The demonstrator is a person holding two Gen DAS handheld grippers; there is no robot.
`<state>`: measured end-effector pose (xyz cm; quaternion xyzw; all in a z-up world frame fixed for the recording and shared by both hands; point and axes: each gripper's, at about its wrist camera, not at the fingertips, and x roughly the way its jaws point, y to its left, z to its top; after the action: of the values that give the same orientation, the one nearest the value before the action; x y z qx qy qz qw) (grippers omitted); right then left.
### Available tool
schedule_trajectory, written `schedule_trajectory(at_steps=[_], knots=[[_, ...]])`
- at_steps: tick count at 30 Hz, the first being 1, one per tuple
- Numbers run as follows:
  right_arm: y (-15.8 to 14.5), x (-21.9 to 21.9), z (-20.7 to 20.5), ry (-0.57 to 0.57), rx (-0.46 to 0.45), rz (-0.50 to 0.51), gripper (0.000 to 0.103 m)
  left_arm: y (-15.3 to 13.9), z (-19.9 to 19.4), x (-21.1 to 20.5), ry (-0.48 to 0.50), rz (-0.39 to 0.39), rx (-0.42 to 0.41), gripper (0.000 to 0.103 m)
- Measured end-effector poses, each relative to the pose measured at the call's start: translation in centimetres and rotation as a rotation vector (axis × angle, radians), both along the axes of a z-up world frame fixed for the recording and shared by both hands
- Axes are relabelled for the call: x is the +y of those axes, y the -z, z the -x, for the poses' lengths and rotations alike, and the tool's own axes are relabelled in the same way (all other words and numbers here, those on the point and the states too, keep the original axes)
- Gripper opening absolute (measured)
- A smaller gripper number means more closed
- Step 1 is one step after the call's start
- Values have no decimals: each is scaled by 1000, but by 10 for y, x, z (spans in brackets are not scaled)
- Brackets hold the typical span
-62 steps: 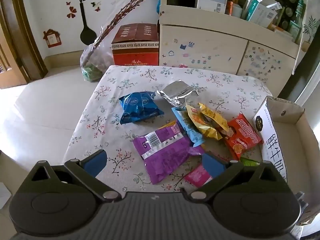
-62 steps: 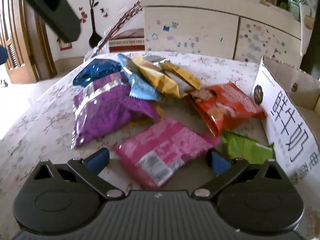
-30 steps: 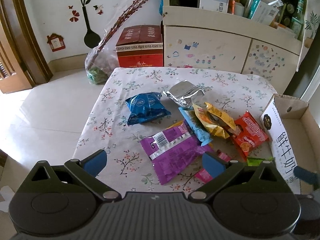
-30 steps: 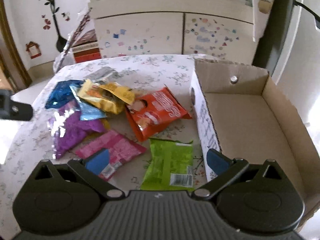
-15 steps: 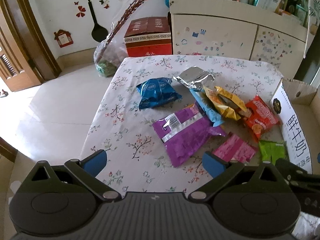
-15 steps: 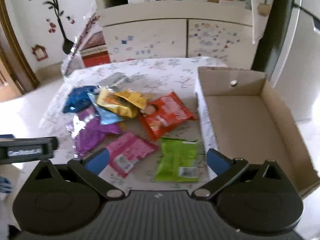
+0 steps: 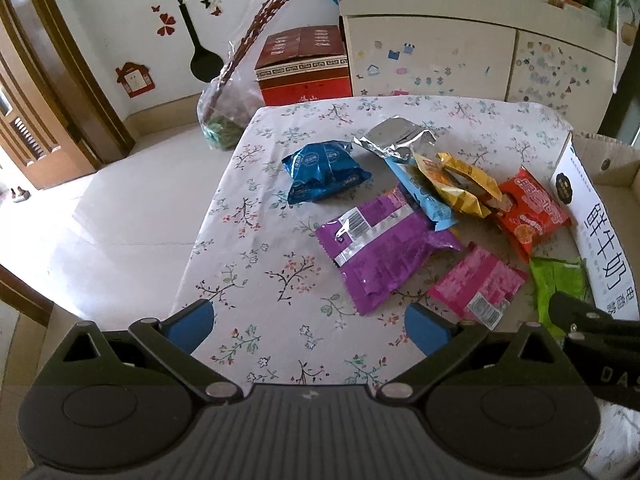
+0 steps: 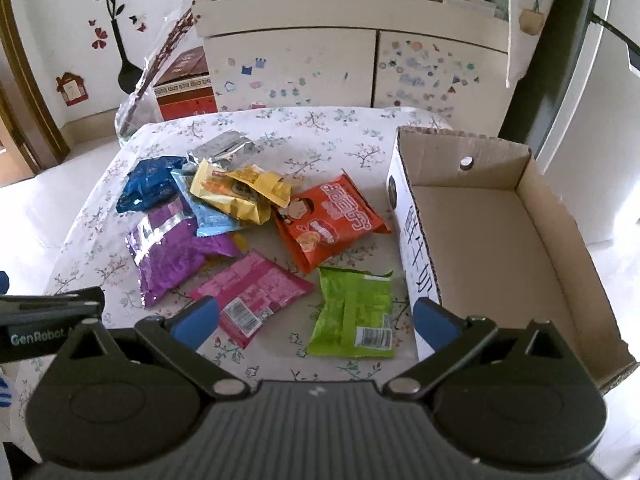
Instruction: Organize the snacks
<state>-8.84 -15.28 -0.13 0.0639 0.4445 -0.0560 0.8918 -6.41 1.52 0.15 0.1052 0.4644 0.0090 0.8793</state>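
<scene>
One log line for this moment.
left tongs open | right tongs open | snack packets on table | cardboard box empty

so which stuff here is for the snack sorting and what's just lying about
For the job:
green packet
pink packet
orange packet
purple packet
yellow packets
cardboard box

Lying about:
red carton
cabinet
bag of branches

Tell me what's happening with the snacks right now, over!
Left gripper open, right gripper open, both holding nothing. Snack packets on the floral tablecloth, green packet nearest the cardboard box. Box has nothing inside. Nothing blocking.
</scene>
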Motion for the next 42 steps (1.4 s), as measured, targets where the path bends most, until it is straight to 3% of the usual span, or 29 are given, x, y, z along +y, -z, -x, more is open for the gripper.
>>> schedule_trajectory(at_steps=[42], knots=[[5, 8, -2, -7, -4, 25, 102, 4, 1, -3, -6, -43, 2, 102]])
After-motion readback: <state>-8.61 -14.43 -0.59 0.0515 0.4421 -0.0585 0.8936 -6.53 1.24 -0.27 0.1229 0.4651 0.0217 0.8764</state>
